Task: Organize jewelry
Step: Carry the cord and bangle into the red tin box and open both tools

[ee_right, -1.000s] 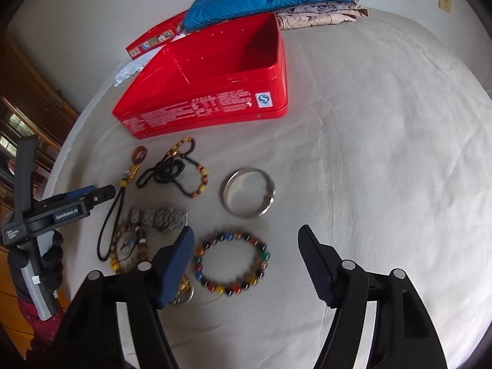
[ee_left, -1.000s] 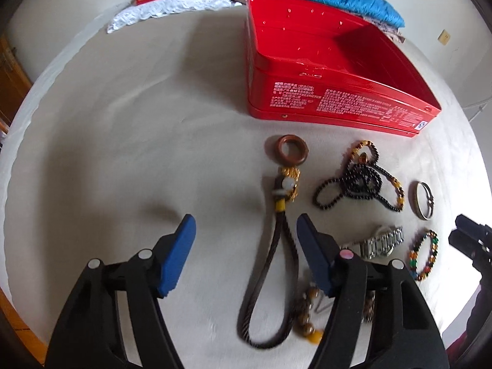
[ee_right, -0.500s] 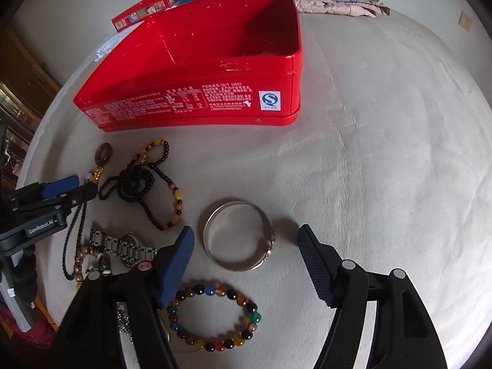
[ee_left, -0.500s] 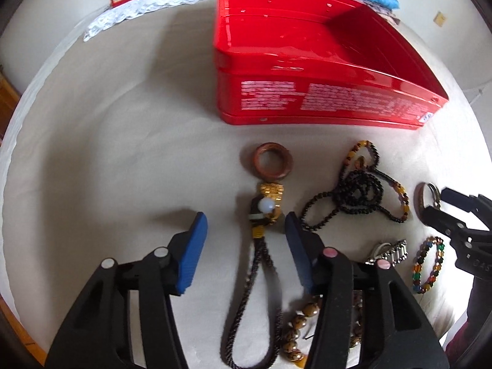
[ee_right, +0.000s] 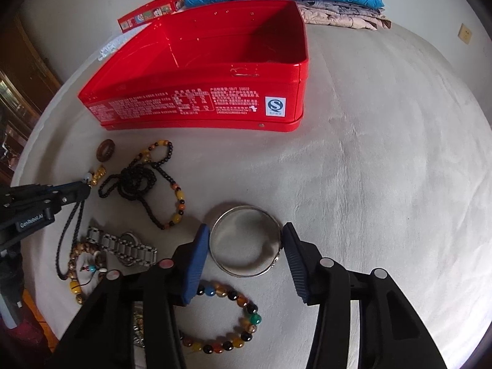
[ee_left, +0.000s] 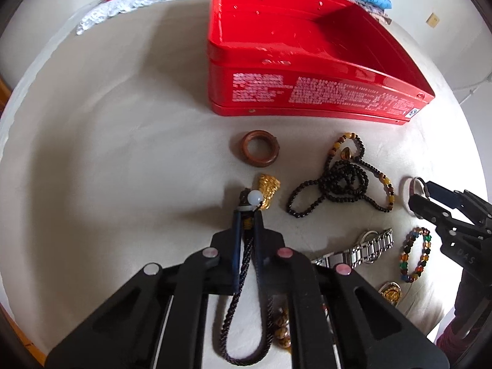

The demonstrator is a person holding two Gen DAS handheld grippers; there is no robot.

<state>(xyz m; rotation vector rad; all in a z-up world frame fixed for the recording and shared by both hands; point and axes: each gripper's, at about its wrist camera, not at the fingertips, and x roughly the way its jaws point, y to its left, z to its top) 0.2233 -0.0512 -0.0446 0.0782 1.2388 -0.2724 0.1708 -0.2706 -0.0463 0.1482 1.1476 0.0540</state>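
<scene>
Silver bangle [ee_right: 246, 241] between hand-held gripper [ee_right: 243, 240] pads

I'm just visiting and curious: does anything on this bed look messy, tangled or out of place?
Mostly the black bead necklace: it lies knotted in a heap between the wooden ring and the silver bangle, while the other pieces lie flat. The red tin appears empty, with all the jewelry outside it. Nothing looks broken.

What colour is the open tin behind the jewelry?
Red, white print; open tin shows best in the right wrist view.
</scene>
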